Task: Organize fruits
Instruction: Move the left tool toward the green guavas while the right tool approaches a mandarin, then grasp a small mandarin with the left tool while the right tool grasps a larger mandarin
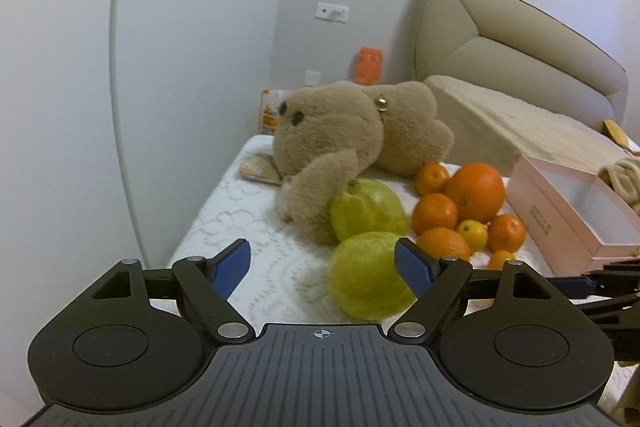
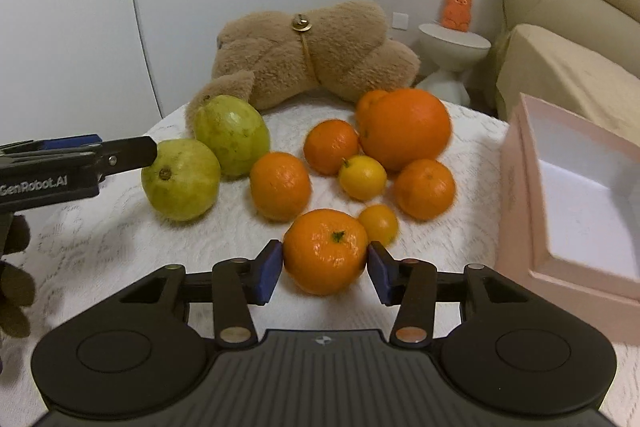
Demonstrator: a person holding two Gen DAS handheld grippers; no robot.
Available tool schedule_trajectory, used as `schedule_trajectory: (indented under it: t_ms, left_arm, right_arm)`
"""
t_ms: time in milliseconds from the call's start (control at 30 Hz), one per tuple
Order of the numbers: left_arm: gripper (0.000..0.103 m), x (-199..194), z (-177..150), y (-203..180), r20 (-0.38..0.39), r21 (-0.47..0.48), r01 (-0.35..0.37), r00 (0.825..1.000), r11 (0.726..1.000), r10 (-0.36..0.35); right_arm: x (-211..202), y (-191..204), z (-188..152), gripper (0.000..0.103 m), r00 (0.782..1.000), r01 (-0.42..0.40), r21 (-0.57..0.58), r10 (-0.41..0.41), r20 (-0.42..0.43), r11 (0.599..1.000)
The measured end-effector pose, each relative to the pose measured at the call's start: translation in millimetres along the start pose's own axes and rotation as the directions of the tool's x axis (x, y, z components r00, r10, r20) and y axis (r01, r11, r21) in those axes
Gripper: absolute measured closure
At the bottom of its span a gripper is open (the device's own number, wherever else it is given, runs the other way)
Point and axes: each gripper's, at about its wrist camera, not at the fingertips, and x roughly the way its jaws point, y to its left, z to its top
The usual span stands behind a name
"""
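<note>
The right claw (image 2: 325, 267) has its blue pads pressed on both sides of a tangerine (image 2: 325, 251), gripping it at the near edge of the fruit pile on the white lace-covered desk (image 2: 100, 247). Just behind that tangerine sits a small yellow-orange fruit (image 2: 379, 223), and beyond it three more tangerines ring a little lemon (image 2: 362, 177). The big orange (image 2: 408, 127) stands at the back of the pile, with another tangerine half hidden behind its left side.

Left of the tangerine lie two green guavas, touching each other: the near guava (image 2: 182, 179) and the far guava (image 2: 233, 134). The left claw (image 1: 323, 269) is spread wide, and its right pad (image 1: 414, 269) is against the near guava (image 1: 366, 277) while the left pad stands clear of it, so nothing is held.

Right of the tangerine, an open pink box (image 2: 520, 187) sits on the desk, white inside. Behind the pile, a tan plush (image 2: 320, 59) sprawls across the back of the desk, one limb against the far guava. Past it, an orange toy (image 2: 456, 10) stands on a small round stand (image 2: 454, 45), beside the bed (image 2: 560, 75).
</note>
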Motion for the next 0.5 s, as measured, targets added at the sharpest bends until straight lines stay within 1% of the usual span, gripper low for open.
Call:
schedule_trajectory:
  t_ms: [133, 300, 400, 500]
  left_arm:
    - [0.021, 1.0, -1.7, -10.7, -0.011, 0.03, 0.015, 1.0, 0.999, -0.015]
    - [0.021, -4.5, -1.6, -25.9, 0.013, 0.059, 0.052, 0.999, 0.997, -0.053]
    - [0.022, -10.3, -0.6, -41.4, 0.036, 0.106, 0.103, 0.994, 0.989, -0.107]
    - [0.022, -11.0, -1.8, -65.5, 0.01, 0.187, 0.178, 0.983, 0.966, -0.183]
  right_arm:
    - [-20.4, -20.7, -16.5, 0.057, 1.0, 0.013, 0.063, -0.014, 0.007, 0.998]
    - [-43.2, -43.3, -38.9, 0.057, 0.996, 0.083, 0.102, -0.085, 0.02, 0.991]
    - [-49.9, -56.9, -52.6, 0.057, 0.993, 0.108, 0.13, -0.112, 0.029, 0.986]
    - [-52.6, -64.6, -64.3, 0.056, 0.993, 0.088, 0.146, -0.099, 0.068, 0.985]
